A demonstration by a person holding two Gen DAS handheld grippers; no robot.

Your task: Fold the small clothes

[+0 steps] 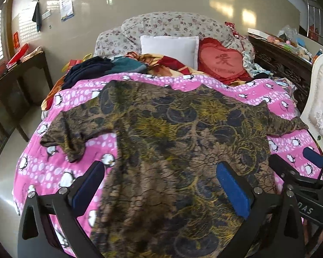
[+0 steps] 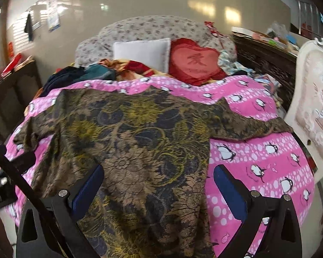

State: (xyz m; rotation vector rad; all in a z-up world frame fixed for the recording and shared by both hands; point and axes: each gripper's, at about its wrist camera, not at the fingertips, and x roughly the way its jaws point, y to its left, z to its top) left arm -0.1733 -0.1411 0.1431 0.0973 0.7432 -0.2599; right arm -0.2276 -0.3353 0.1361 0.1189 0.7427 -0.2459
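A brown short-sleeved shirt with yellow and dark blue flowers (image 1: 174,142) lies spread flat on a pink penguin-print quilt (image 1: 43,167), sleeves out to both sides. My left gripper (image 1: 161,174) is open and empty above the shirt's lower left part. My right gripper (image 2: 158,178) is open and empty above the shirt's (image 2: 135,142) lower right edge, over the quilt (image 2: 258,150). The right gripper also shows at the right edge of the left wrist view (image 1: 297,161).
At the bed's head lie a white pillow (image 1: 170,47), a red heart cushion (image 1: 224,64) and a pile of dark clothes (image 1: 90,68). A dark wooden table (image 1: 17,81) stands left. A carved cabinet (image 1: 282,62) and a white chair (image 1: 320,107) stand right.
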